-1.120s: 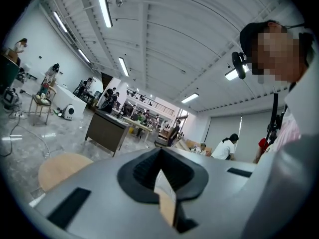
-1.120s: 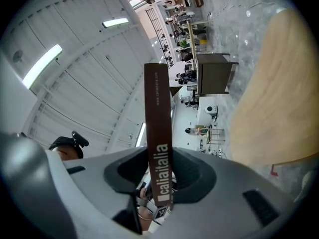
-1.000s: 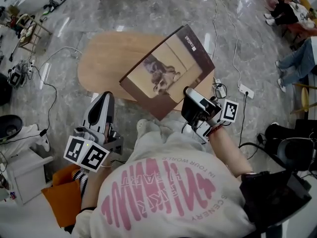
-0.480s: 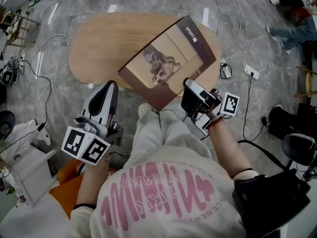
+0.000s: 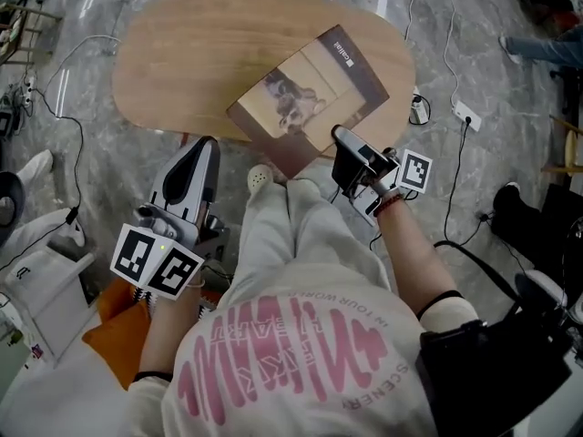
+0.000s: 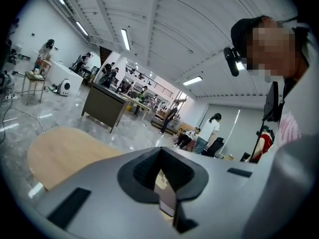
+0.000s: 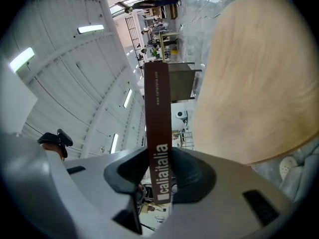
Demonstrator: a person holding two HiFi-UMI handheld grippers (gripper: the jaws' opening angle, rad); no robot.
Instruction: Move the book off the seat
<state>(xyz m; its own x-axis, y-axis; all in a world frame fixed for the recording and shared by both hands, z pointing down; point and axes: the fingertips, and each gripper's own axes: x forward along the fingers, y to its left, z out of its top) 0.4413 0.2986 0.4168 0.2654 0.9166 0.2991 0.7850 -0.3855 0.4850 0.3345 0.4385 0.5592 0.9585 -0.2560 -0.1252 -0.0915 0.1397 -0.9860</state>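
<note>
A large brown book with a photo on its cover hangs over the oval wooden table, its near corner past the table's front edge. Whether it touches the top I cannot tell. My right gripper is shut on that near corner. In the right gripper view the brown spine with white lettering stands clamped between the pads, the tabletop beside it. My left gripper is off the table's front left, jaws together and empty. The left gripper view looks past its jaws to the table.
Cables and a power strip lie on the marble floor right of the table. An orange object and a white unit sit at lower left. My white shoe is by the table edge. Someone's legs are at top right.
The right gripper has come down with the book, which now lies lower and flatter over the tabletop. The left gripper has sunk a little too.
</note>
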